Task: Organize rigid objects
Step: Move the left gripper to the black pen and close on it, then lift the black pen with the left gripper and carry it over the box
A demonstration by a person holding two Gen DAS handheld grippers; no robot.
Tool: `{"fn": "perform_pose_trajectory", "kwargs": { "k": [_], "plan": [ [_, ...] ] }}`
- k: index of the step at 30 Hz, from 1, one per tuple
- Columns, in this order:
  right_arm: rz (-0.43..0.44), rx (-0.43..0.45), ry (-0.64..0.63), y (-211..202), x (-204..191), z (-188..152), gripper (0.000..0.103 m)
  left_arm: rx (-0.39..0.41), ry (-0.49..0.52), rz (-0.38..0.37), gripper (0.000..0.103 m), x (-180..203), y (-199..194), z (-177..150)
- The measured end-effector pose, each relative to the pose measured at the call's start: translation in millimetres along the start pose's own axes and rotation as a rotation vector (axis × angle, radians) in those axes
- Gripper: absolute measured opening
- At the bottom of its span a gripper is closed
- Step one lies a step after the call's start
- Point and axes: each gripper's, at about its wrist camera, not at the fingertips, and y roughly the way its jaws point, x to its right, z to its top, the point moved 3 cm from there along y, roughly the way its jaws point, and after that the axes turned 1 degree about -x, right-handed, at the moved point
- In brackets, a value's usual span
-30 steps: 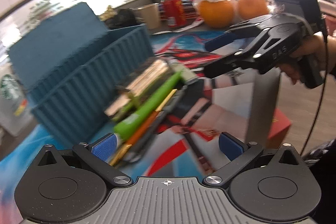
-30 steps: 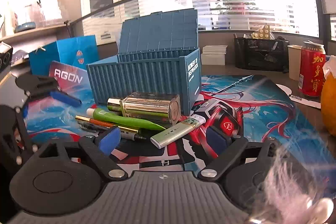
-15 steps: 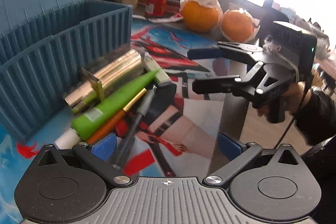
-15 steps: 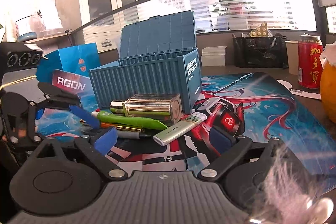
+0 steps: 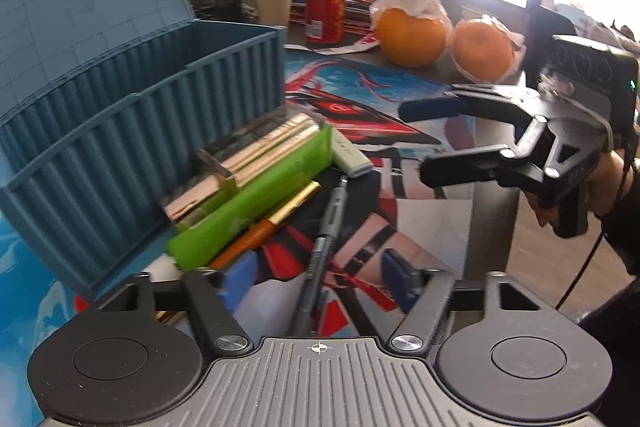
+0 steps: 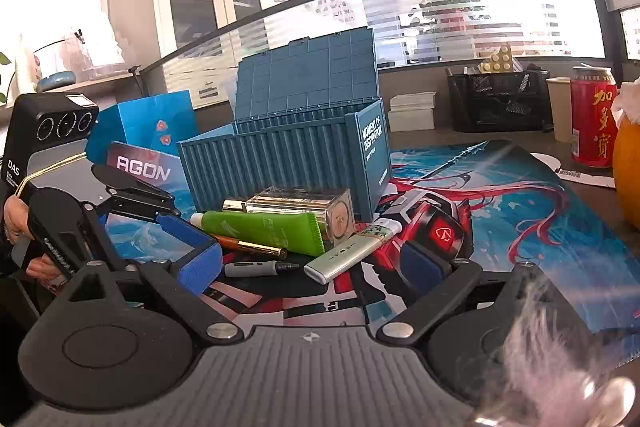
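Lying loose — one tube [image 6: 264, 229], two pens [image 5: 320, 247].

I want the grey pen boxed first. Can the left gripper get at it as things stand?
Probably yes. The left gripper is open, and the grey pen lies between its fingers on the mat, apart from the green tube and orange pen, with nothing on top.
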Motion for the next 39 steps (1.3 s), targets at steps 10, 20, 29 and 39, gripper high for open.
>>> {"fn": "perform_pose_trajectory", "kwargs": {
  "k": [10, 20, 29, 39],
  "plan": [
    [0.004, 0.004, 0.004, 1, -2, -1, 0.099, 0.008, 0.064, 0.083, 0.015, 3, -1, -1],
    [0.003, 0.009, 0.014, 0, 0, -3, 0.099, -0.004, 0.112, 0.09, 0.009, 19, -4, -3],
    [0.007, 0.015, 0.034, -3, 2, -7, 0.099, 0.009, 0.096, 0.082, 0.009, 20, -18, 7],
    [0.016, 0.017, 0.053, -2, 6, -11, 0.099, 0.028, 0.132, 0.116, 0.009, 14, -38, 30]
  ]
}}
